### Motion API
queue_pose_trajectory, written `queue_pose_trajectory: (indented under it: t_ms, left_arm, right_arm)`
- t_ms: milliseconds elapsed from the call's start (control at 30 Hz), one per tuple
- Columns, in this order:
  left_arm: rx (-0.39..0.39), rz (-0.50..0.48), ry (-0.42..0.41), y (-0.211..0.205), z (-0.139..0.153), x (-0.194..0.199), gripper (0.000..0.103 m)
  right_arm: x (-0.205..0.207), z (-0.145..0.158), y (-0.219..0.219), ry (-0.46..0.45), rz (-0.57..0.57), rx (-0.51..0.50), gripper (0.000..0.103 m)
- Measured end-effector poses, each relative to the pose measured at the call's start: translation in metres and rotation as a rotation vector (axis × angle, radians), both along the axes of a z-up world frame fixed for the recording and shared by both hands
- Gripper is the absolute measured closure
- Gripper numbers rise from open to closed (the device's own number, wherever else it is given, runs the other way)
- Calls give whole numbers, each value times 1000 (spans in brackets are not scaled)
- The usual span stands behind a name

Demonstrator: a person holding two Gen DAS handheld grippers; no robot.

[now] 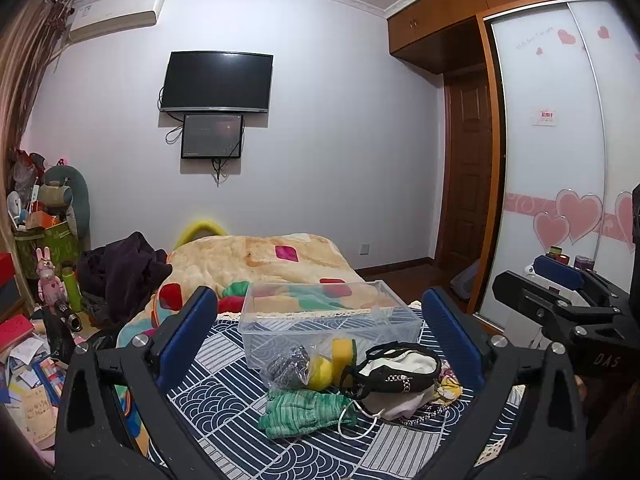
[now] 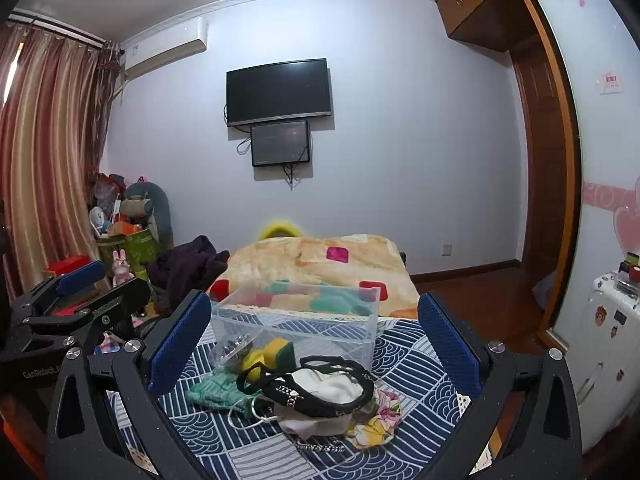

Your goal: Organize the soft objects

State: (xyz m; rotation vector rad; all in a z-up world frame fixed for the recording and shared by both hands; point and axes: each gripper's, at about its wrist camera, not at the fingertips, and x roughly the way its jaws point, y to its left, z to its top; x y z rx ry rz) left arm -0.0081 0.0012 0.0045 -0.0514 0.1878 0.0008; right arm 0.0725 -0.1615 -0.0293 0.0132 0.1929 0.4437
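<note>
Soft things — green cloth (image 1: 304,412), bagged sponges (image 1: 316,364), black-trimmed white garment (image 1: 400,368) — lie heaped on the patterned tabletop (image 1: 224,400) before the clear bin (image 1: 328,320), light, limp, pinch a bunched fold; left tool (image 1: 320,336) and right tool (image 2: 316,344) both gape empty.

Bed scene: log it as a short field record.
surface: patterned cloth
bin: clear plastic, looks empty, behind the pile
pile: green cloth, bagged scrubber, yellow sponge, black-trimmed garment, floral cloth
pile state: all outside the bin
left gripper: open, holding nothing
right gripper: open, holding nothing
</note>
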Motion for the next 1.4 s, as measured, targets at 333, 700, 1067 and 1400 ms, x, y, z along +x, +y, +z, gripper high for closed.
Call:
queue_pose_trajectory:
  t_ms: [333,700,1067,1400]
  left_arm:
    - [-2,3,-7,0,1,-1,0]
    - [-1,4,-9,-1,0,-2,0]
    - [-2,7,-10,2,1,-4,0]
    - [-8,8,-13,5,4,-4,0]
  right_arm:
    - [-1,1,-1,-2,0,5,0]
    - [-1,-1,0,-5,4,7,0]
    - [-3,0,1,-9,7,7,0]
    - [-3,0,2,-8,10,6,0]
